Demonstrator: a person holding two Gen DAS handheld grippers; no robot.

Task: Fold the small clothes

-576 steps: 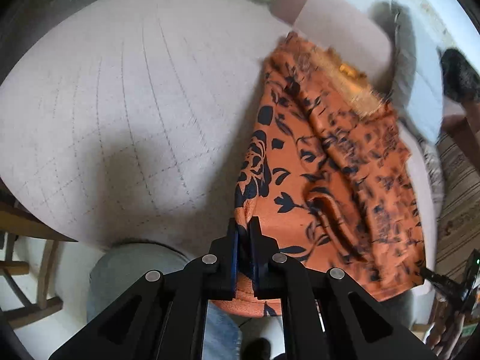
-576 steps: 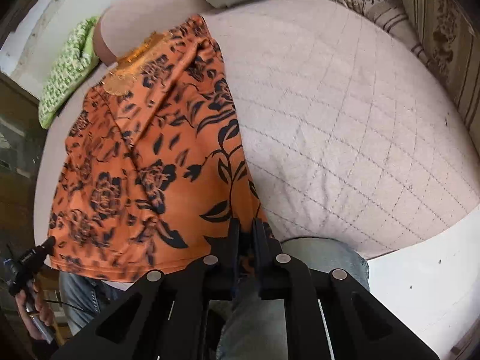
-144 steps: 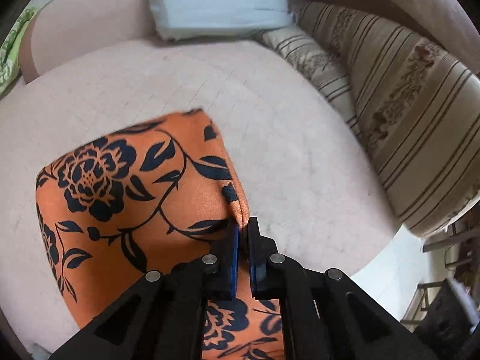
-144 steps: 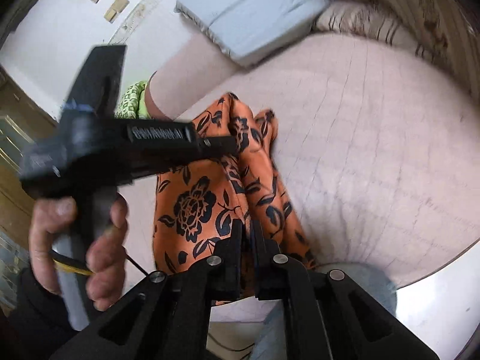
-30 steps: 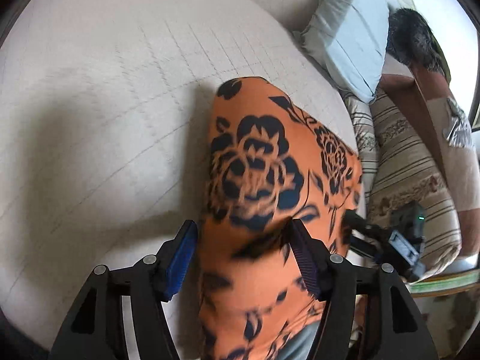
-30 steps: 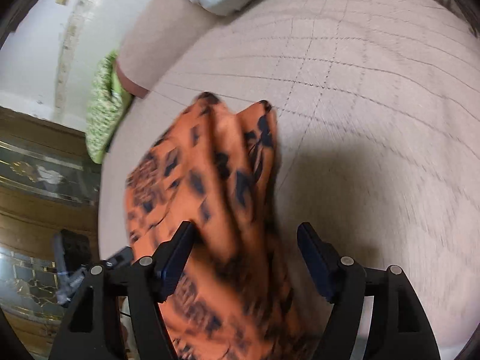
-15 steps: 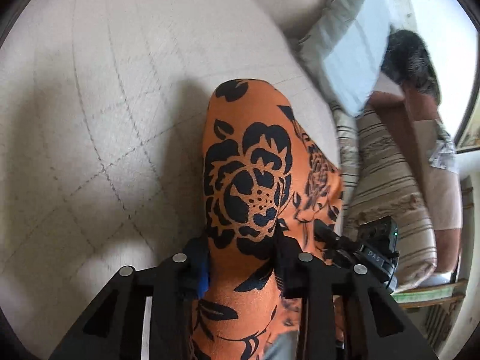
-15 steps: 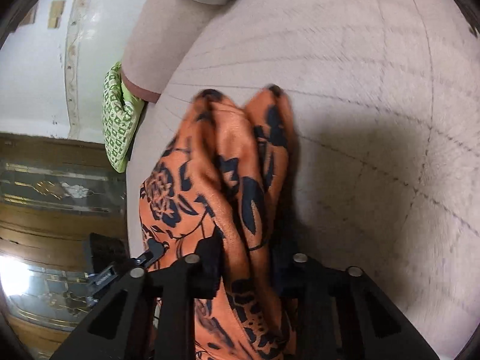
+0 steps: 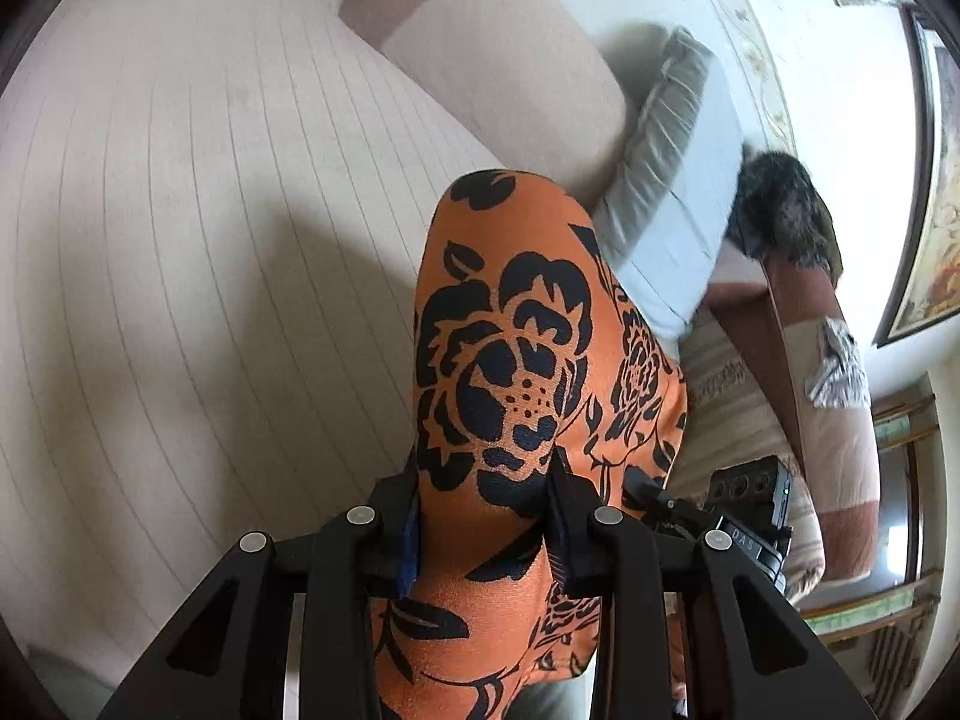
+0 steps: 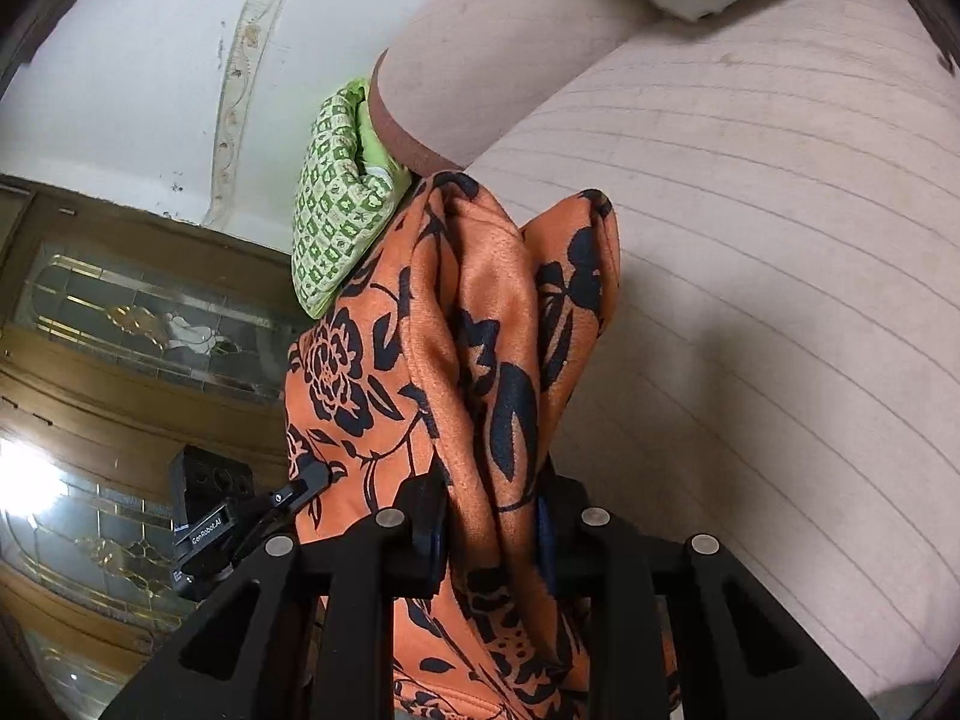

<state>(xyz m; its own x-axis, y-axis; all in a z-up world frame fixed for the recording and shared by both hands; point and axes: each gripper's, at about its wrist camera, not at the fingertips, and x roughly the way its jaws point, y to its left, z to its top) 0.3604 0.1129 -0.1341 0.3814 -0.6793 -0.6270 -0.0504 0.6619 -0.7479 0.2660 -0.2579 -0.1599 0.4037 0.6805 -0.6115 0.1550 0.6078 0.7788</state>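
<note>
The folded orange garment with black flowers is a thick bundle held up off the pale quilted sofa seat. My left gripper is shut on one end of it, the cloth bulging up between the jaws. My right gripper is shut on the other end of the same garment, whose folded layers stand up between the jaws. Each gripper shows in the other's view, the right one at the garment's far side and the left one at lower left.
A light grey cushion and a striped cushion lie against the sofa back. A green patterned cloth sits at the sofa's arm. A dark wooden door with glass stands beyond.
Both grippers closed from open onto the folded garment over the last second and have since lifted and tilted it up from the seat.
</note>
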